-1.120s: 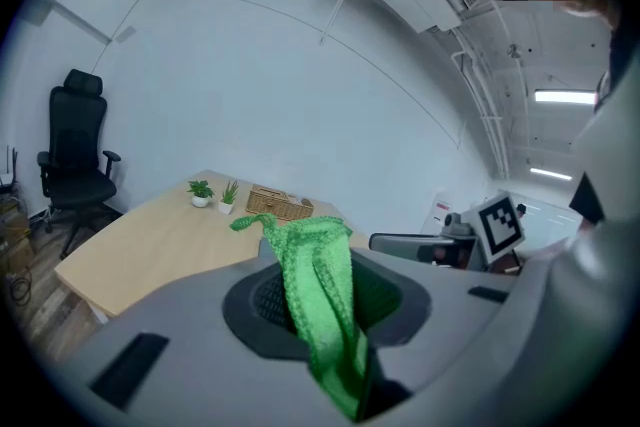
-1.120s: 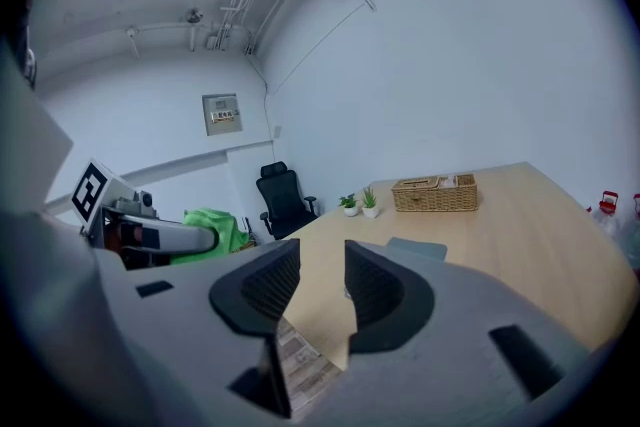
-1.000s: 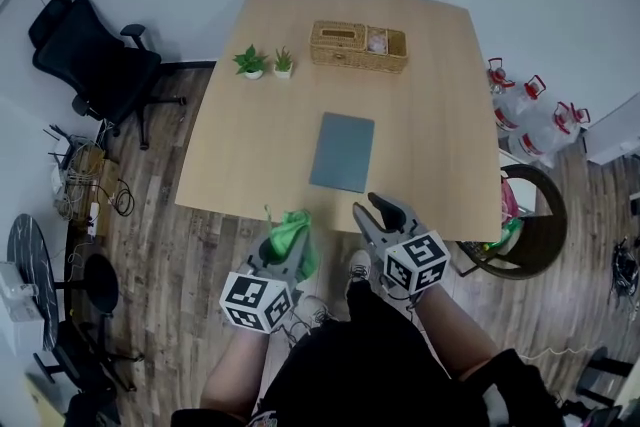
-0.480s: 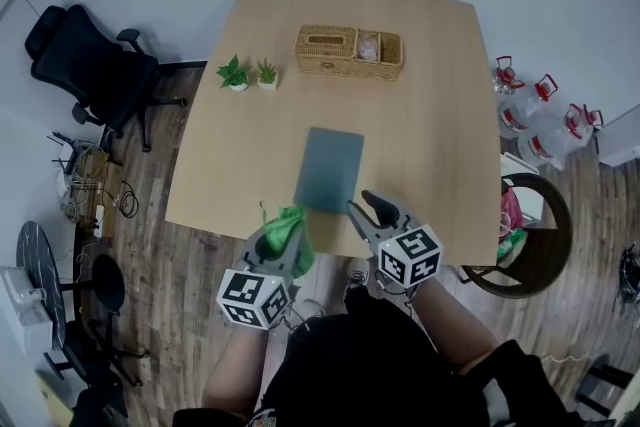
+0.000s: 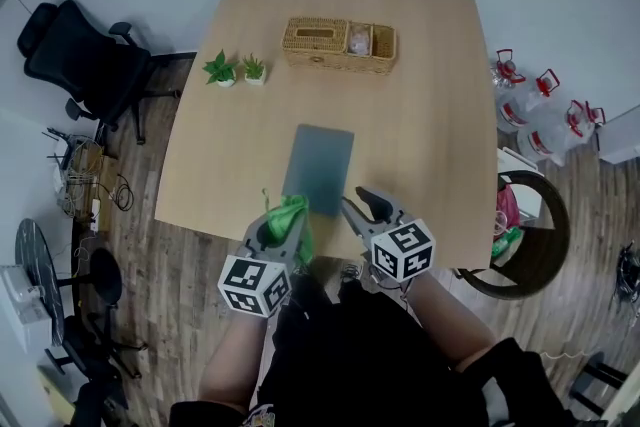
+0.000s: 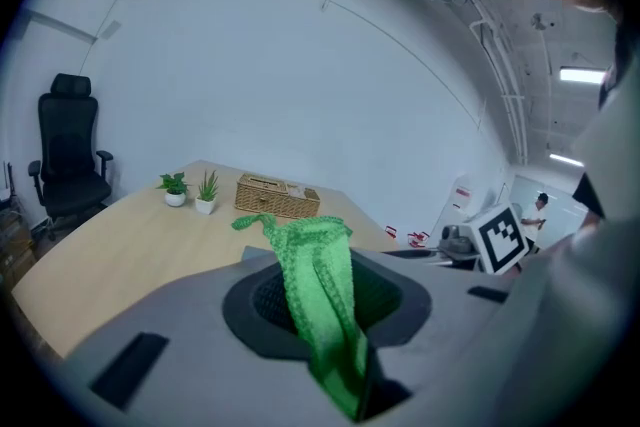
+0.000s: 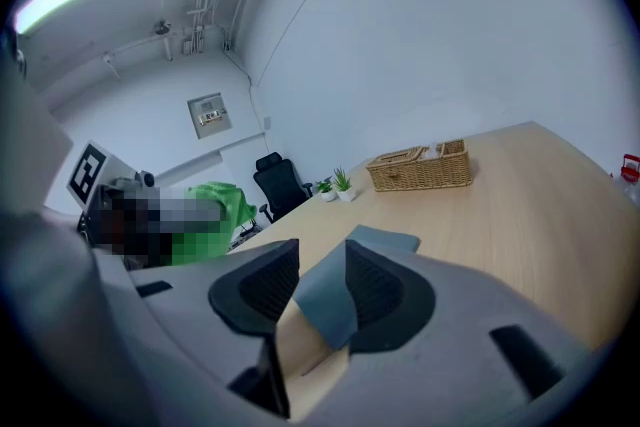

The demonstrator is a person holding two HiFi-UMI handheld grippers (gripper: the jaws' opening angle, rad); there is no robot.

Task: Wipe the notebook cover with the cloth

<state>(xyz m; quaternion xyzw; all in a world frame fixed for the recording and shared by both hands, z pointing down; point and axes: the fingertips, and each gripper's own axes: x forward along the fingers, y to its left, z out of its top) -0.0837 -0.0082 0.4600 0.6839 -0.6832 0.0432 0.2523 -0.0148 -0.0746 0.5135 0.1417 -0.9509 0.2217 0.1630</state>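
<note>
– Both grippers have come forward since a second ago. They hung short of the table's near edge then, and now their tips reach over it, right up to the notebook.

– What's the left one carrying?

– The left gripper [image 5: 283, 223] is clamped on the green cloth [image 5: 291, 213]. A knitted fold sticks out past the jaws. It sits at about 7 o'clock from the notebook [image 5: 318, 170], by its near left corner. I can't tell from here whether it touches the cover yet.

– And the other?

– The right gripper [image 5: 357, 204] has its jaws standing wide with nothing gripped. It's at about 5 o'clock from the notebook, by the near right corner. In the right gripper view the grey corner shows through the gap, but I'd say it lies beyond the pads.

– Where's the notebook itself?

– It's shut and lying flat in the middle of the table [image 5: 430, 125]. A wicker basket [image 5: 338, 45] sits at its 12 o'clock and two little plants [image 5: 235, 70] at 10.

– So which step is this?

– Still the approach, I'd say, and no wiping yet. Next the cloth has to come down flat on the cover and sweep toward 12 o'clock. The open gripper would likely need to pin the near edge so the book doesn't slide.
</note>
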